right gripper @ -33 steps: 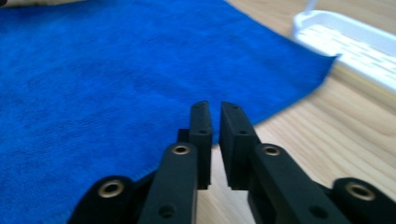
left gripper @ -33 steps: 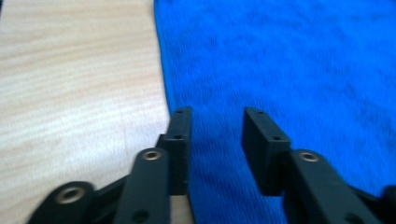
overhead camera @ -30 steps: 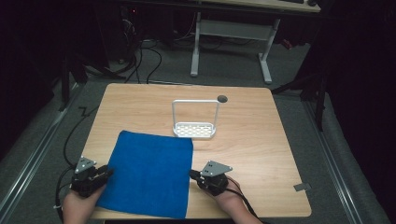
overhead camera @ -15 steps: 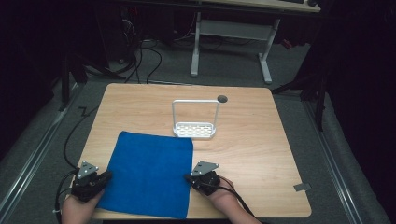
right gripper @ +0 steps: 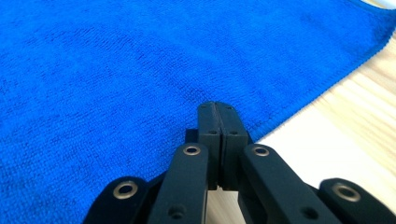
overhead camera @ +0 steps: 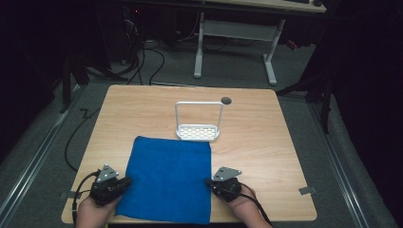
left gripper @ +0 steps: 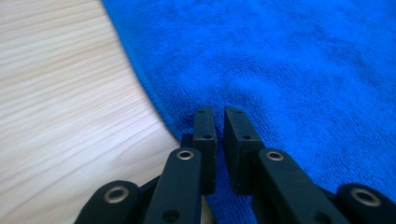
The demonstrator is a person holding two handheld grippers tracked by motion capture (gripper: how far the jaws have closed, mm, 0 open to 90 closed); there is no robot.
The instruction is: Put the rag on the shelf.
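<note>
Both hands had slid inward to the cloth's (overhead camera: 166, 178) side edges. The left claw (left gripper: 219, 116) had just been closing, a slit remaining; the right claw (right gripper: 218, 112) was pressed together at the hem. Soft, light, floppy: best pinched at the corners.

We count one blue towel (overhead camera: 166, 180) spread on the one wooden table (overhead camera: 266, 142). One white wire rack (overhead camera: 198, 122) stands on the tabletop, and we see one round dark hole (overhead camera: 226, 100) in the wood near the far edge. There are two handheld grippers, a left gripper (overhead camera: 124, 182) and a right gripper (overhead camera: 209, 182), carried by two hands. On the floor beyond, we make out one white-legged desk frame (overhead camera: 235, 35).
</note>
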